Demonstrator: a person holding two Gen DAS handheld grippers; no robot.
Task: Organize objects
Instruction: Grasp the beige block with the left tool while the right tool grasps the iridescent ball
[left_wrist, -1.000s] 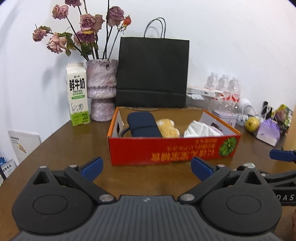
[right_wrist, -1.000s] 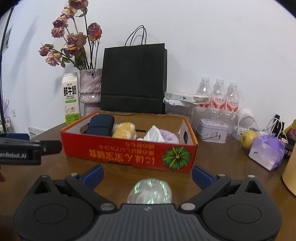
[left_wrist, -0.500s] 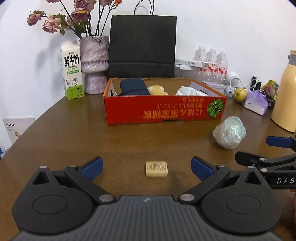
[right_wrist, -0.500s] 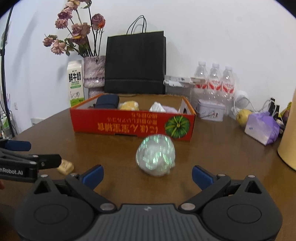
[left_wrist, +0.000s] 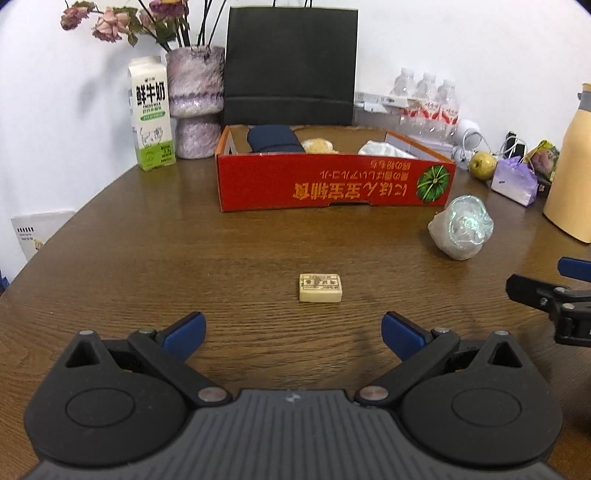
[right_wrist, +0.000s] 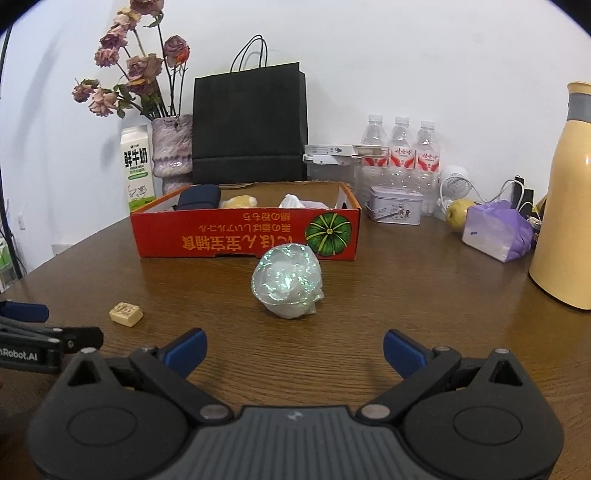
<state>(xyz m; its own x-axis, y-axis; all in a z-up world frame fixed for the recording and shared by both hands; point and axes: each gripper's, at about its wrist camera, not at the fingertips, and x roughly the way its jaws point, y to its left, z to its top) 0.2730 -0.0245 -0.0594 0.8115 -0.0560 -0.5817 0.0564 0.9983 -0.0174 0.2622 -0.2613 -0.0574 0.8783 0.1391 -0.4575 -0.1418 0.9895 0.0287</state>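
The left hand-held gripper (left_wrist: 291, 330) hovers low over the brown wooden counter (left_wrist: 147, 258) with its blue-tipped fingers spread wide and empty. A small cream rectangular block (left_wrist: 320, 288) lies flat just beyond them. The right hand-held gripper (right_wrist: 293, 349) is likewise spread and empty, facing a crumpled iridescent plastic-wrapped bundle (right_wrist: 287, 281) that rests near the front wall of a shallow red cardboard box (right_wrist: 245, 236). Inside the box lie a dark navy case (right_wrist: 199, 196), a yellow lump and white paper.

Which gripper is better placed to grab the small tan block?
Left. The left gripper is open with the tan block straight ahead of it; the right gripper faces the iridescent wrapped ball.
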